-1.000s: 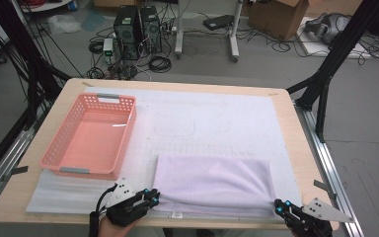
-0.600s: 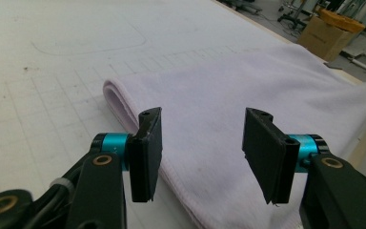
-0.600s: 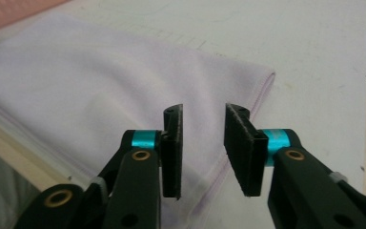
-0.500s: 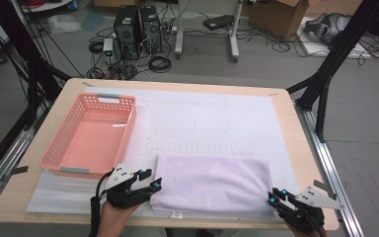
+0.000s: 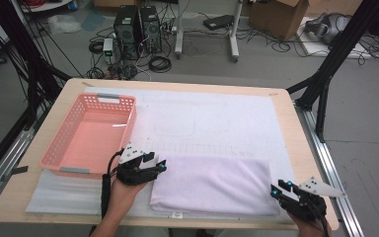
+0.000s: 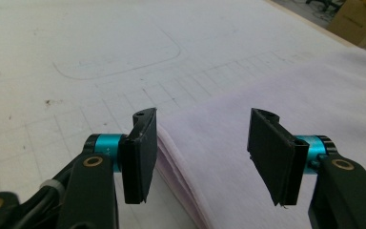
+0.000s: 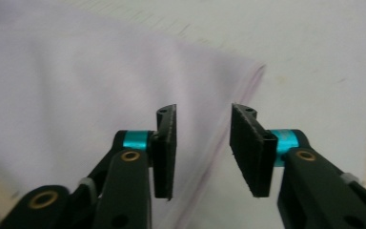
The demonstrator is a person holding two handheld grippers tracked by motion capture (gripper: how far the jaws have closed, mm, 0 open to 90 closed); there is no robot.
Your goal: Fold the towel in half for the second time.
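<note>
A pale lilac cloth [image 5: 212, 183], folded into a flat rectangle, lies on the white mat near the table's front edge. My left gripper [image 5: 162, 165] sits at the cloth's far left corner. Its jaws have just been opening and stand apart, with the cloth's layered edge [image 6: 190, 157] lying below the gap, unpinched. My right gripper [image 5: 279, 190] is at the cloth's front right corner. Its jaws have also just been opening. In the right gripper view the gripper [image 7: 202, 143] stands open above the cloth's edge [image 7: 228, 119], with nothing pressed between the pads.
An empty pink plastic basket [image 5: 91, 136] stands at the left, close beside the left hand. A white foam mat [image 5: 217, 118] with faint drawn outlines covers most of the wooden table [image 5: 296, 133]. Black frame legs, cables and computers stand on the floor beyond.
Both grippers held the cloth's front corners with shut jaws; both have opened and let go. The left hand moved away from the front edge to the far left corner. The right shifted slightly.
</note>
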